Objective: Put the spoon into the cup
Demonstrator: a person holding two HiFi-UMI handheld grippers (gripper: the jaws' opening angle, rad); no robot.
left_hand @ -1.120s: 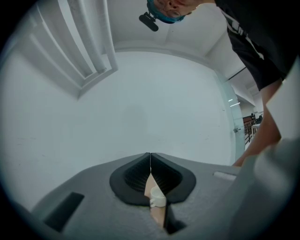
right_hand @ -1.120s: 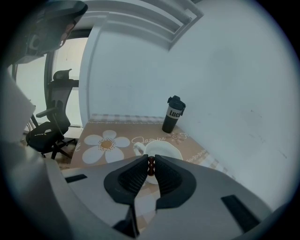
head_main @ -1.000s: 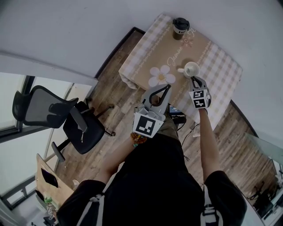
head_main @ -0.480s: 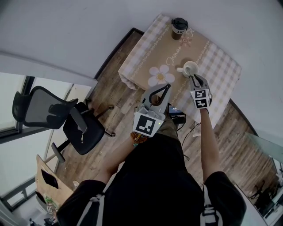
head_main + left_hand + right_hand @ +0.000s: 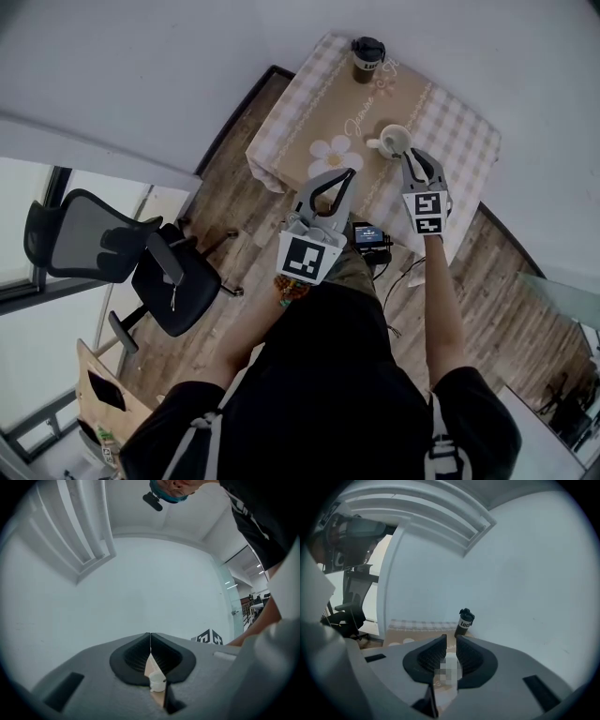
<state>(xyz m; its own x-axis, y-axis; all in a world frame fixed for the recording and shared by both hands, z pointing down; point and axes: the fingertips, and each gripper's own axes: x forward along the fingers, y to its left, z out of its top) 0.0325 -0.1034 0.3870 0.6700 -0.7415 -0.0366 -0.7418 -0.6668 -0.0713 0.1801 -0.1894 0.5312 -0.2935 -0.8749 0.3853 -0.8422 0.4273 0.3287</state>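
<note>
A white cup [image 5: 395, 141] with a side handle stands on the table [image 5: 464, 141], which has a checked cloth and a brown runner. My right gripper [image 5: 418, 157] hovers just beside the cup on its near right, jaws a little apart with nothing between them. In the right gripper view the gripper [image 5: 450, 640] shows a narrow gap with the cup behind it. My left gripper [image 5: 349, 173] hangs over the near table edge, left of the cup, jaws touching at the tip [image 5: 150, 637] and empty. The cup [image 5: 157, 682] shows below that tip. I cannot make out a spoon.
A dark lidded tumbler [image 5: 367, 52] stands at the table's far edge, also seen as the tumbler [image 5: 464, 620] against the white wall. A black office chair [image 5: 122, 262] stands on the wooden floor to the left. A small black device [image 5: 370, 236] lies below the table edge.
The table and cup sit a little higher and further left in the head view. Both grippers stay near the cup; nothing has been taken hold of or let go.
</note>
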